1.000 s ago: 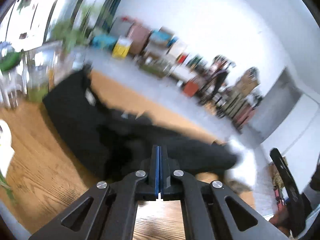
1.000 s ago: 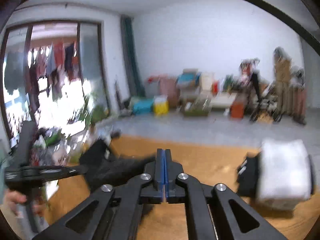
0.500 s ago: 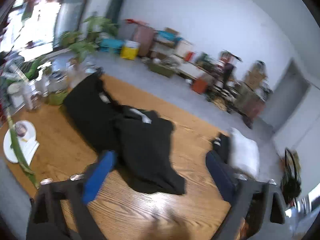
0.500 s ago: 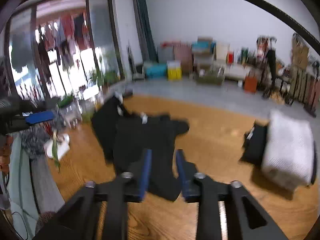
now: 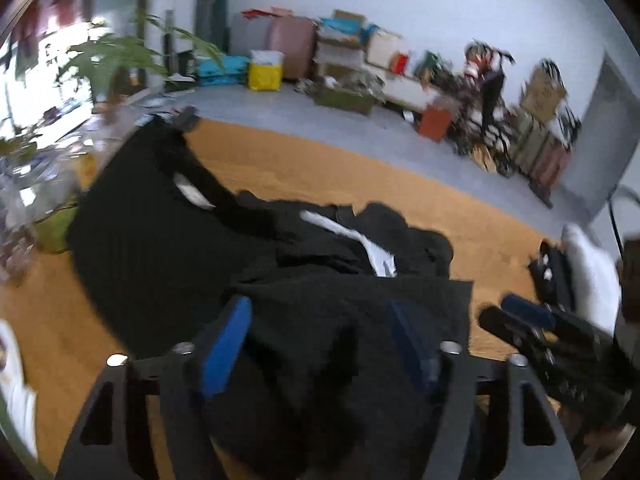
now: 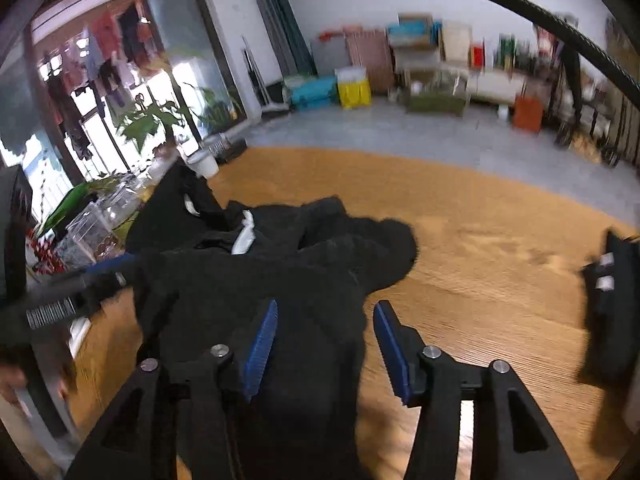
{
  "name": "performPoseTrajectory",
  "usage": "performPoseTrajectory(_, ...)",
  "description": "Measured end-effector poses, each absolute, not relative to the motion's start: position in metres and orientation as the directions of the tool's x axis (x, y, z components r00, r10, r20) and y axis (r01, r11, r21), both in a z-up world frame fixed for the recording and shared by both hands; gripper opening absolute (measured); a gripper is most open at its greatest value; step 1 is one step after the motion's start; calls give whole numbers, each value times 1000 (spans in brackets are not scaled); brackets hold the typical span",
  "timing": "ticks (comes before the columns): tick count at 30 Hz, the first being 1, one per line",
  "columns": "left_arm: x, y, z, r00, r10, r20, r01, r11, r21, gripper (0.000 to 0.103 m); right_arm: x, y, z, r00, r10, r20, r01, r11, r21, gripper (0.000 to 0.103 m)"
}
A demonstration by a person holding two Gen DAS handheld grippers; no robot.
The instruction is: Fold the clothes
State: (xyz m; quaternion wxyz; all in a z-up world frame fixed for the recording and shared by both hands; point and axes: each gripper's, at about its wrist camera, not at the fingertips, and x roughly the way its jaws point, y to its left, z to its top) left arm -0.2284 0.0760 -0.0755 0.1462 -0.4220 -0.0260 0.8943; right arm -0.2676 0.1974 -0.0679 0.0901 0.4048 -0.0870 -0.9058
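A: The left claw [image 5: 320, 344] stands over the near part of the black garment [image 5: 280, 280], and its jaws are closing now. The cloth lies between the two blue pads [image 5: 226, 346], but I do not see the pads pressing it yet.

B: And the right claw [image 6: 326, 344]?

A: Its jaws are opening. The same black cloth is under it and between its pads [image 6: 262, 344], more to the left one; the right pad stands partly over the bare wooden table [image 6: 480, 248]. No grip there either.

B: Where does the garment lie exactly?

A: It is crumpled on the table, with a white label [image 5: 348, 236] showing near the middle. More black cloth [image 5: 132, 216] is spread flat behind it, toward the plants [image 5: 132, 52]. Whether this is a second garment or the same one, I cannot tell. At the far right of the table there is a stack with something white on top [image 5: 588, 272].

B: So how should this step be done well?

A: I think each claw should take only one layer at the near edge, not a thick bunch, because a bunch will give a crooked fold. The two grips should be at the same edge and well apart, so the cloth can be lifted and shaken flat.

B: Any risk?

A: The picture is blurred, so the edge is difficult to find. A pad may also catch the cloth behind.
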Motion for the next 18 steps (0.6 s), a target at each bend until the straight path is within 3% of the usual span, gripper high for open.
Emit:
performPoseTrajectory(2, -236, 84, -90, -585, 277, -763, -252, -956, -153, 54, -286, 193, -80, -641, -241, -728, 91, -966, 241, 57)
performPoseTrajectory(3, -239, 87, -96, -579, 269, -769, -255, -956, -143, 49, -289, 189, -85, -642, -234, -730, 85, -968, 235, 42)
performPoseTrajectory(4, -238, 87, -98, -585, 253, -770, -246, -961, -128, 36, -288, 185, -89, -644, -220, -733, 79, -972, 222, 12)
performPoseTrajectory(5, -235, 86, -98, -596, 238, -767, -235, -965, -117, 17, -286, 181, -91, -648, -204, -734, 70, -975, 209, 5)
performPoseTrajectory(7, -229, 78, -92, -604, 254, -755, -219, -964, -150, 4, -270, 177, -83, -678, -180, -713, 50, -978, 201, 5)
performPoseTrajectory(12, -199, 78, -45, -578, 351, -737, -254, -935, -246, 4, -217, 189, -30, -791, -150, -593, 11, -973, 231, 5)
performPoseTrajectory(18, -120, 116, 66, -538, 529, -656, -405, -845, -349, 4, -124, 209, 93, -936, -36, -351, -24, -986, 164, 5)
